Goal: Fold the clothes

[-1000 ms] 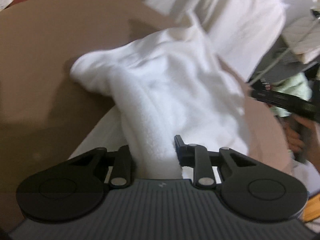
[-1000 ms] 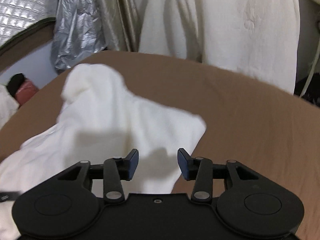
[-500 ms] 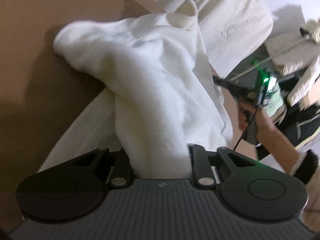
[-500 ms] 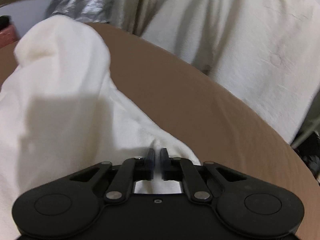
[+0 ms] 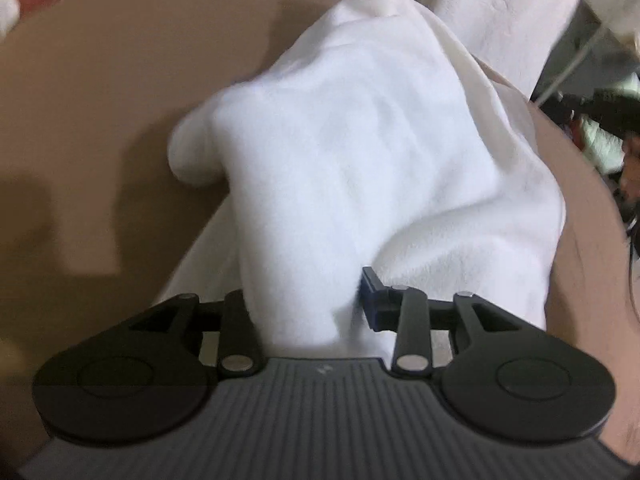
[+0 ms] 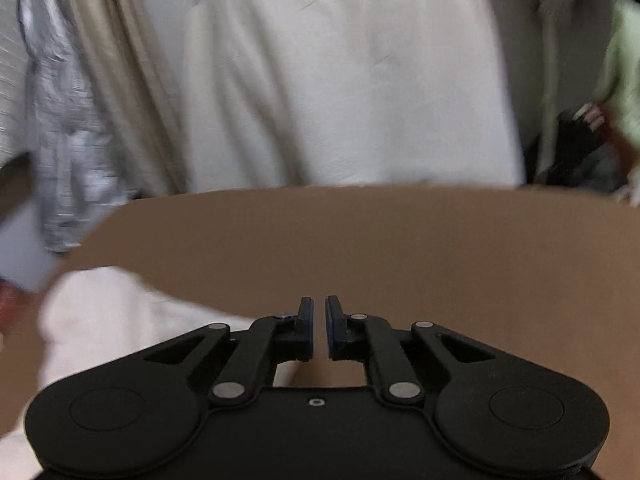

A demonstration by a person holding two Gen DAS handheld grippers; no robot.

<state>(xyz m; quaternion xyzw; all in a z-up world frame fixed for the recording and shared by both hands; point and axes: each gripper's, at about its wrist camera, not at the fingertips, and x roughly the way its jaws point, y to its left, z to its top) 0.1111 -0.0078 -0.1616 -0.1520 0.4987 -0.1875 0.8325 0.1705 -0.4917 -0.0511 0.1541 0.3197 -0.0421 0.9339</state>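
The white fleecy garment point(image 5: 360, 152) lies bunched across the middle of the left wrist view, on the round brown surface point(image 5: 120, 80), with one thick fold running down between the fingers of the left tongs point(image 5: 308, 304). Those fingers now stand wider apart than half a second ago; the blue pad of the right-hand finger point(image 5: 370, 296) is bare and the fabric seems to sit loosely in the gap, so the left tongs look to be letting go rather than clamping.

In the right wrist view the right tongs point(image 6: 319, 330) have their pads nearly together with only a thin slit between them, and no fabric shows in that slit. Half a second ago they were pinched at the edge of the garment; now the garment shows only as a pale blurred heap in the lower left of the frame, beside and below the tongs, while bare brown surface fills the centre. A cream hanging cloth point(image 6: 340, 80) and a silver quilted sheet point(image 6: 60, 120) fill the background.

My reading is that one fold has just been laid down and both tongs are freeing themselves. The garment is still lumpy, so more folding and flattening likely remains.
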